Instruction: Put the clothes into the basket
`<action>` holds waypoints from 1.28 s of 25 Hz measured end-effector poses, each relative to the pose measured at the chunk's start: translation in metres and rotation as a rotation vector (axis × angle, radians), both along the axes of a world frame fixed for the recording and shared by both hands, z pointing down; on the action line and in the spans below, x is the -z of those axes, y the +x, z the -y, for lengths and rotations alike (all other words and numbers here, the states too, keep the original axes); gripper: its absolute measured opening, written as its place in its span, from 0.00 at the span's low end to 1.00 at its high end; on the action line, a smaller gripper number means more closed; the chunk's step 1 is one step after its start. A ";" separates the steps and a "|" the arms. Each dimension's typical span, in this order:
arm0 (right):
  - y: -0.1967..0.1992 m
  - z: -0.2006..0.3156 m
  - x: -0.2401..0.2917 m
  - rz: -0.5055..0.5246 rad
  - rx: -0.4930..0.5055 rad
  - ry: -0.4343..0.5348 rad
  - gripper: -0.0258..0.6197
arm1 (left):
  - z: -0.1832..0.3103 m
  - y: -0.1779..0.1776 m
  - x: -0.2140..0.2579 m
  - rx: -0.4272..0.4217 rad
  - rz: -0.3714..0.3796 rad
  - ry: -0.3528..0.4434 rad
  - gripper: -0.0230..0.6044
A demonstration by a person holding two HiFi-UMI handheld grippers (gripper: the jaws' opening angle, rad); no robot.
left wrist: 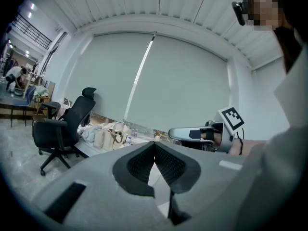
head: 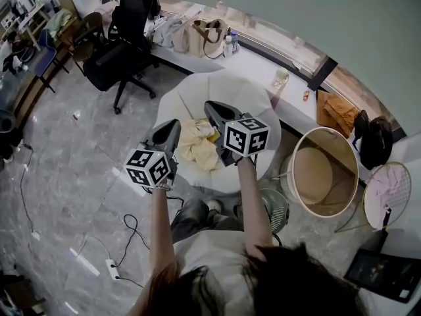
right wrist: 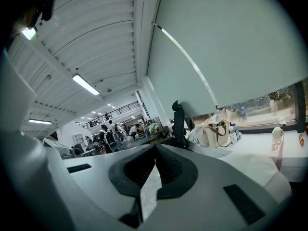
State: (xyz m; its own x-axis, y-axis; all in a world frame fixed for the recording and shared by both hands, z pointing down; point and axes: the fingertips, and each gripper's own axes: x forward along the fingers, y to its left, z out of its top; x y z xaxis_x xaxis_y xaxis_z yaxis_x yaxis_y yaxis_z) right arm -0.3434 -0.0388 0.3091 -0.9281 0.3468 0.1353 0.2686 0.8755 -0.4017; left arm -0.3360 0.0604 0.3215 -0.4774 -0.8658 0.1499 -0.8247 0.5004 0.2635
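A heap of pale yellow clothes (head: 197, 143) lies on a round white table (head: 230, 87) in the head view. A round beige basket (head: 354, 170) stands on the floor to the table's right and looks empty. My left gripper (head: 174, 125) hovers over the left side of the heap; its jaws meet at the tips with nothing between them (left wrist: 154, 143). My right gripper (head: 209, 105) hovers over the heap's far edge, shut and holding nothing (right wrist: 155, 147). In the left gripper view the right gripper (left wrist: 174, 131) shows off to the right. The clothes appear in neither gripper view.
A black office chair (head: 128, 25) stands at the back left. A long white counter (head: 263, 61) with bags (head: 204, 35) runs behind the table. A floor fan (head: 276, 209) sits by the person's legs. A power strip (head: 108, 268) and cables lie on the floor.
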 end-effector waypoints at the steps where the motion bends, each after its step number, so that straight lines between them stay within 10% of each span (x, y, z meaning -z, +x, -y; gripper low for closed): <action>1: -0.002 0.001 -0.003 -0.007 0.000 0.001 0.05 | 0.001 -0.002 0.000 -0.002 0.001 -0.002 0.05; 32: -0.103 0.027 -0.097 -0.212 -0.092 -0.076 0.05 | 0.034 -0.102 -0.086 -0.171 -0.188 -0.105 0.05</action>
State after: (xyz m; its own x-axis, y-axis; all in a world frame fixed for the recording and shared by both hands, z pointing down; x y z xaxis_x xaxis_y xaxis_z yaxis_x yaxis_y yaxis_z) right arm -0.4469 -0.0653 0.4065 -0.9100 0.2789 0.3067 0.0920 0.8573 -0.5065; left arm -0.4380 0.0265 0.4070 -0.2808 -0.9065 0.3153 -0.8410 0.3907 0.3743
